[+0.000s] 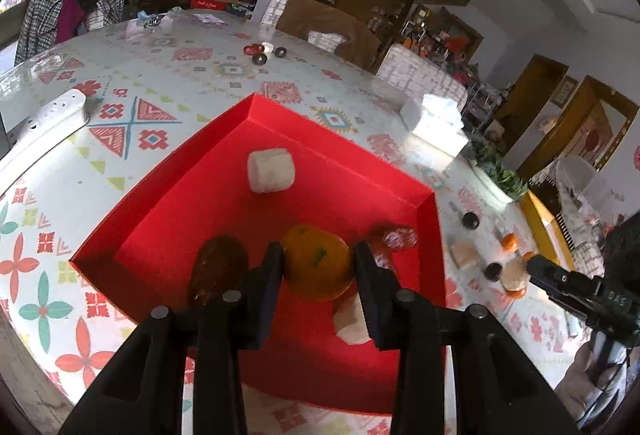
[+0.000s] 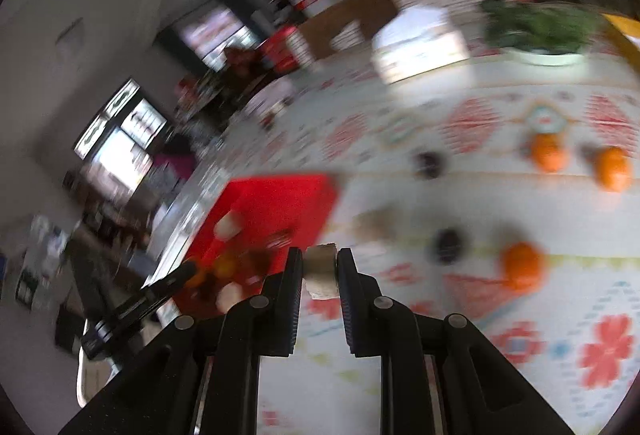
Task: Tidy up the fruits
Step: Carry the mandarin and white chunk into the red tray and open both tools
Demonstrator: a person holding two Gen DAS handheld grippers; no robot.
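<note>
In the left wrist view my left gripper [image 1: 318,267] is shut on an orange [image 1: 316,261] and holds it over the red tray [image 1: 168,191]. In the tray lie a white chunk [image 1: 271,171], a dark brown fruit [image 1: 218,269], a red fruit [image 1: 394,237] and a pale piece [image 1: 352,319]. In the blurred right wrist view my right gripper [image 2: 320,269] is shut on a pale beige chunk [image 2: 320,269], above the patterned table just right of the red tray [image 2: 280,203]. Oranges [image 2: 522,265] and dark fruits [image 2: 448,245] lie on the table to its right.
A white tissue box [image 1: 436,119] and a potted plant [image 1: 500,177] stand at the table's far right. A white power strip [image 1: 52,115] lies at left. Small dark discs [image 1: 264,53] lie far back. Loose fruit [image 1: 508,241] sits right of the tray.
</note>
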